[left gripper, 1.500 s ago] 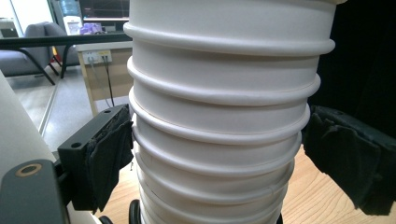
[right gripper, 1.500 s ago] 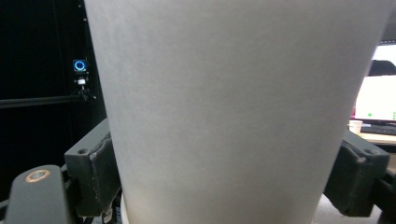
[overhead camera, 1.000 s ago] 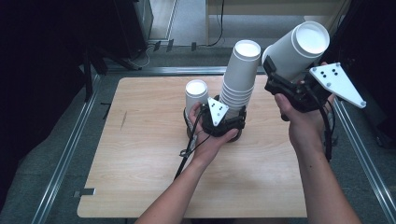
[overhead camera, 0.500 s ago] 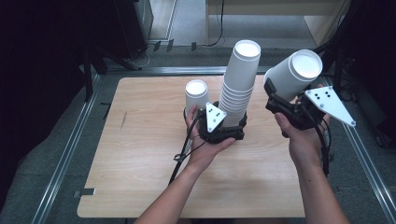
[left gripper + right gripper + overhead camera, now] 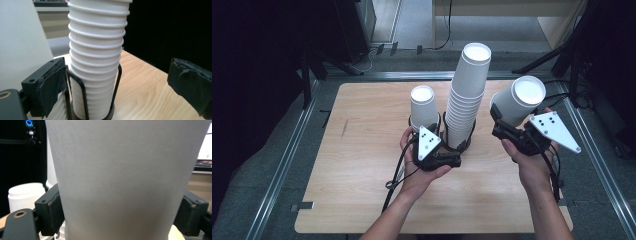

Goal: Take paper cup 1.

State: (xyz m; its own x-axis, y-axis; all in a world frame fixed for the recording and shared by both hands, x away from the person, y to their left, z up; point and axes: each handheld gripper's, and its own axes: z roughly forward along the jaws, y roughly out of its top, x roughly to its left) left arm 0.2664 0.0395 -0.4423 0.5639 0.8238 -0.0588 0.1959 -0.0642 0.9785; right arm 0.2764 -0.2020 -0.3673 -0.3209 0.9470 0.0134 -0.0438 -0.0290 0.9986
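Observation:
A tall stack of white paper cups [image 5: 469,95] stands in a black wire holder [image 5: 460,145] at mid-table. A single white cup [image 5: 422,105] sits in a second holder to its left. My left gripper [image 5: 456,152] lies low in front of the stack, open. Its jaws have just been opening, and in the left gripper view the stack [image 5: 96,57] stands between them, close to the left pad [image 5: 51,85] and far from the right pad [image 5: 190,85]. My right gripper [image 5: 507,122] is shut on one white cup [image 5: 522,100], held tilted in the air right of the stack. The pads [image 5: 53,210] press the cup's [image 5: 125,180] sides.
The wooden table [image 5: 362,150] has metal rails along its left and right sides. Dark equipment and cables stand beyond the far edge. In the right gripper view the single cup [image 5: 25,195] shows at the lower left.
My right hand has come down with its cup, now level with the stack's upper half. My left gripper has drawn back a little from the stack toward the person.

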